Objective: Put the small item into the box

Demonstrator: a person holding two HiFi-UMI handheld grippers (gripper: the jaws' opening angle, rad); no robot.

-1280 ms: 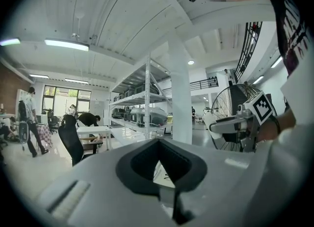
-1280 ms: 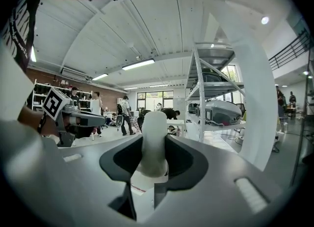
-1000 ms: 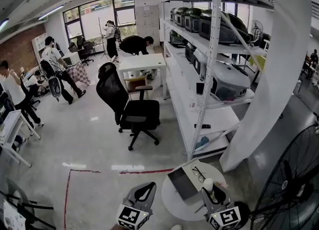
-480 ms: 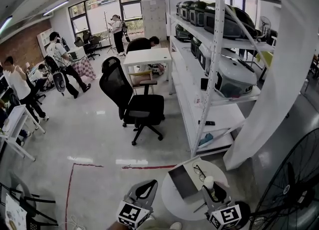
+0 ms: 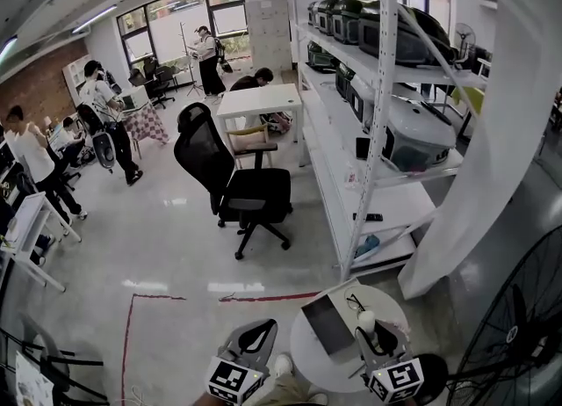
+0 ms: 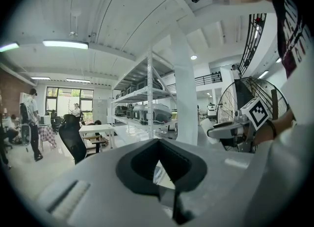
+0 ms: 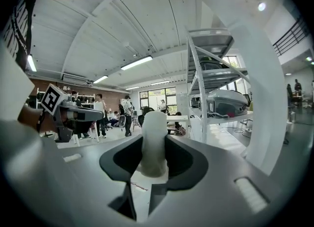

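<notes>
right hand-held gripper (image 5: pixel 376 340): jaws clamped on small white rounded cylinder (image 7: pixel 153 137), upright | open dark-grey box (image 5: pixel 327 325) just to its left on round white worktop (image 5: pixel 307 360) | advice: centre over opening, lower, then release | left hand-held gripper (image 5: pixel 255 336): closed, empty

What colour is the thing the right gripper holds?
Small item: white, clearest in right gripper view.

We see a white small item (image 7: pixel 153 137), a grey box (image 5: pixel 326 325) on a white round table (image 5: pixel 303 358), black-and-white square markers on the grey left gripper (image 5: pixel 255 334) and right gripper (image 5: pixel 372 336), a black chair (image 5: pixel 230 180) and a red floor line (image 5: pixel 263 296).
</notes>
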